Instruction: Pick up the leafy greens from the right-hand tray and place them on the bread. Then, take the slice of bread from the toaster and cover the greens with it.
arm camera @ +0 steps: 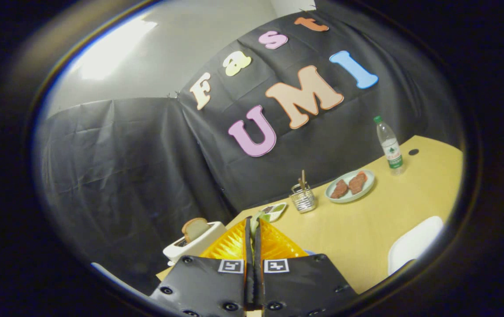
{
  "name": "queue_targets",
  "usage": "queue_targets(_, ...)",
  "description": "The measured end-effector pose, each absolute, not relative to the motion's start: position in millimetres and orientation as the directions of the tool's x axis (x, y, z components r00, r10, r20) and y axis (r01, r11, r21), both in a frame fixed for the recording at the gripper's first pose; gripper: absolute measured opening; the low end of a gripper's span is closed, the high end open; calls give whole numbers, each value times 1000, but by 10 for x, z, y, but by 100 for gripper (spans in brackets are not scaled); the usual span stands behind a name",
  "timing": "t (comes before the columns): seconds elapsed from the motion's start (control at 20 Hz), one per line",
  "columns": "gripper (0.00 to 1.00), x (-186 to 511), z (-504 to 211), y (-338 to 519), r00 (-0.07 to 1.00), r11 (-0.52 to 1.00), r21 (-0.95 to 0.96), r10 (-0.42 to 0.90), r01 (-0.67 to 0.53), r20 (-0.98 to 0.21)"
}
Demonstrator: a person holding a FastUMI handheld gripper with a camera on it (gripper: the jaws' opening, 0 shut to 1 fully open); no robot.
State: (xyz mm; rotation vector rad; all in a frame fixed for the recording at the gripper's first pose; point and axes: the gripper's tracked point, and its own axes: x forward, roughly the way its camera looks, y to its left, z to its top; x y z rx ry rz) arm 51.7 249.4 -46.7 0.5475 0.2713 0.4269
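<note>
Gripper view: fingers (252, 229) pressed together, a scrap of leafy greens (257, 217) pinched at their tips. Just beyond, small tray (275, 211) on desk (366, 229); beside the fingers, toaster (192, 246) holding bread slice (194, 228).

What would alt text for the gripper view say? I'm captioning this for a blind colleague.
The gripper has its fingers closed on a bit of leafy greens, raised above a wooden table. Beside the fingers, a white toaster holds a bread slice. Beyond them sit a small tray, a wire holder, a plate of two meat pieces and a water bottle.
</note>
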Motion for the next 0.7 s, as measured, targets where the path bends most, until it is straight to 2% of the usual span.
queue_targets(0.4,3,466,-1056,3052,831,768,562,504,-307,-235)
queue_targets(0.55,3,455,-1370,2995,831,815,516,463,-263,-309)
queue_targets(0.7,3,484,-1713,2775,845,886,431,358,-173,-397)
